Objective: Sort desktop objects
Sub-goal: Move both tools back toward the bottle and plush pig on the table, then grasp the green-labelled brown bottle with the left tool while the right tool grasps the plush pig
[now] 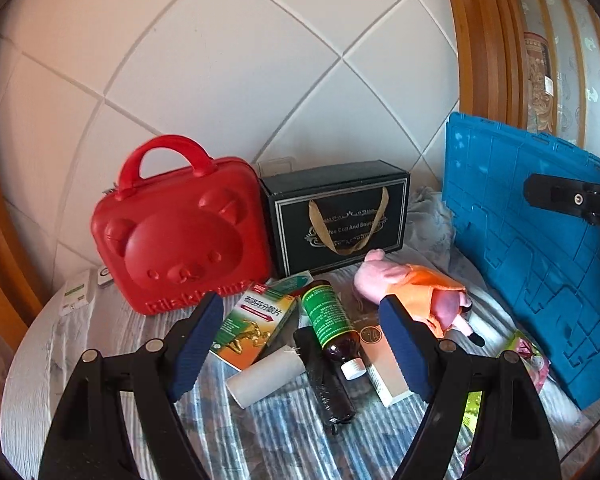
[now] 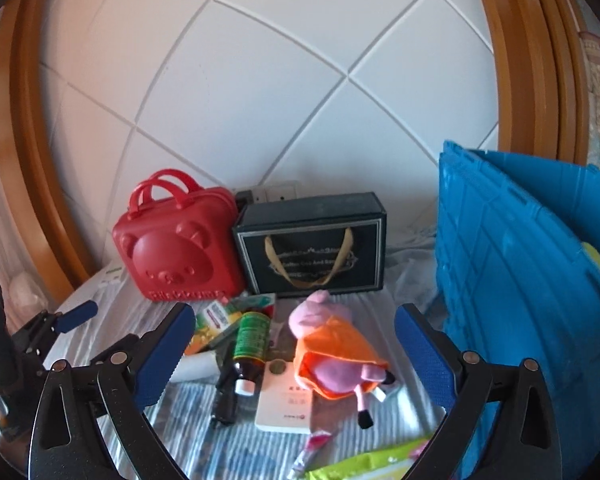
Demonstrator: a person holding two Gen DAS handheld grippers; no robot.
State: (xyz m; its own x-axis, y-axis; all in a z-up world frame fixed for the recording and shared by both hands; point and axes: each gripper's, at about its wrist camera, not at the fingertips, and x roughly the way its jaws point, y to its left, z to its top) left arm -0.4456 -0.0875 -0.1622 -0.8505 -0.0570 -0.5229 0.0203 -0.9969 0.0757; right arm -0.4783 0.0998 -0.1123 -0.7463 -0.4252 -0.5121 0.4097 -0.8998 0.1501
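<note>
Desktop clutter sits mid-bench on striped cloth, nothing sorted yet by look of it. Left gripper point(image 1: 301, 346) jaws wide open, empty, hanging over brown bottle point(image 1: 333, 326) with white roll point(image 1: 266, 376) and medicine box point(image 1: 254, 326) just beside. Right gripper point(image 2: 296, 354) jaws also open, empty, lined up on pig toy point(image 2: 331, 346) lying on white box point(image 2: 284, 404). Further back: red case point(image 1: 182, 232), black gift box point(image 1: 339, 216) against wall, blue crate point(image 1: 531, 240) at right. Tip, my guess: take top items first, straddle bottle across its width, watch it doesn't roll.
</note>
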